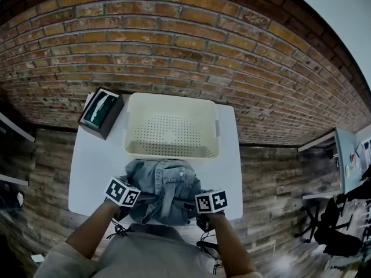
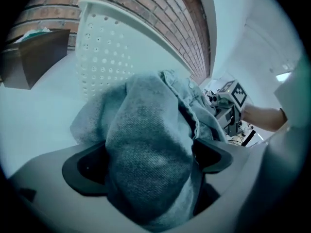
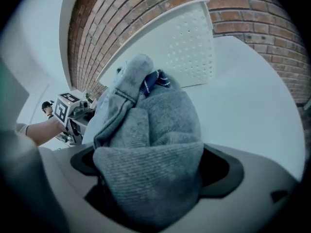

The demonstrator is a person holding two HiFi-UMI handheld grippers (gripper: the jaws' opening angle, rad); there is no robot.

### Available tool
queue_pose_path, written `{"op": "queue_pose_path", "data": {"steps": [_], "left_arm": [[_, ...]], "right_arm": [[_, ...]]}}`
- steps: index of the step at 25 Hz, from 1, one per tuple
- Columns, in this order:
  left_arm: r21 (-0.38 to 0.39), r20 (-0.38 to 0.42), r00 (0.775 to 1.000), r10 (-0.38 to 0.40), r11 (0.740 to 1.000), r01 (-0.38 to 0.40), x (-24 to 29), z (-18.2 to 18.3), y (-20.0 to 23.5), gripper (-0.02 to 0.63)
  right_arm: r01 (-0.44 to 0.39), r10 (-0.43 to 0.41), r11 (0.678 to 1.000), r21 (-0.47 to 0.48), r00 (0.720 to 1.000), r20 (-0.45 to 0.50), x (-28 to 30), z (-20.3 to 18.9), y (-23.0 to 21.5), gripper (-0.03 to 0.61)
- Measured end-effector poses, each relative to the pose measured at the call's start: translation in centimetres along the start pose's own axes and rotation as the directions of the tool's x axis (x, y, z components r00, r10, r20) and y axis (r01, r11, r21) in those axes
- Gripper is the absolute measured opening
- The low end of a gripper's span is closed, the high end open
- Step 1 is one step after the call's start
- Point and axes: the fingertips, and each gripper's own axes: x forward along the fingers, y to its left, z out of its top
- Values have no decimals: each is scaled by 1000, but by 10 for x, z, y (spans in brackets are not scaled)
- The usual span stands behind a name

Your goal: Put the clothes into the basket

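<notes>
At the far left of the white counter (image 1: 93, 172) sits a dark box (image 1: 101, 112) with something green inside it. It is near the left side of the basket (image 1: 134, 126), at the back corner by the brick wall (image 1: 185, 39).

Next comes the left gripper (image 2: 146, 160), held low at the near edge of the counter. Its jaws are spread wide. A thick fold of blue jean cloth lies between them and fills most of the gap. The dark inside of each jaw shows on both sides of the fold, and the jaws do not seem to squeeze it.

In the middle is the pile of clothes (image 1: 165, 189). It lies on the counter, not in the basket. It sits just in front of the basket's near wall, between the two grippers. The basket is pale, with small holes in its floor and walls, and it stands at the back of the counter by the brick wall.

On the right is the right gripper (image 3: 150, 166), also low at the near edge. Its jaws are spread wide too. A soft gray cloth with fine ribs is bunched between them, with the blue jean cloth just behind it. The jaws stand open around the bunch and do not seem to pinch it.

The person's arms reach in from the bottom, one to each gripper
</notes>
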Motion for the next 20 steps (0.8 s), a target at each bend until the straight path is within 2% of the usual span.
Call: {"op": "queue_pose_path", "data": {"steps": [3, 5, 12, 16, 20], "left_arm": [[-4, 21, 999, -45, 999, 46, 8, 6, -16, 549], [-3, 26, 997, -75, 997, 75, 12, 9, -23, 547], [6, 3, 978, -207, 978, 207, 10, 9, -49, 407], [-4, 46, 973, -228, 974, 228, -1, 17, -60, 377], [59, 60, 971, -233, 972, 229, -22, 30, -78, 367]], "right_arm": [[-26, 26, 999, -35, 1000, -16, 6, 3, 9, 569], [-57, 55, 997, -49, 998, -33, 9, 4, 14, 541], [-182, 178, 977, -114, 983, -49, 7, 5, 31, 443], [-197, 197, 967, -162, 980, -17, -4, 11, 45, 411], [-215, 225, 962, -169, 974, 38, -26, 15, 61, 408]]}}
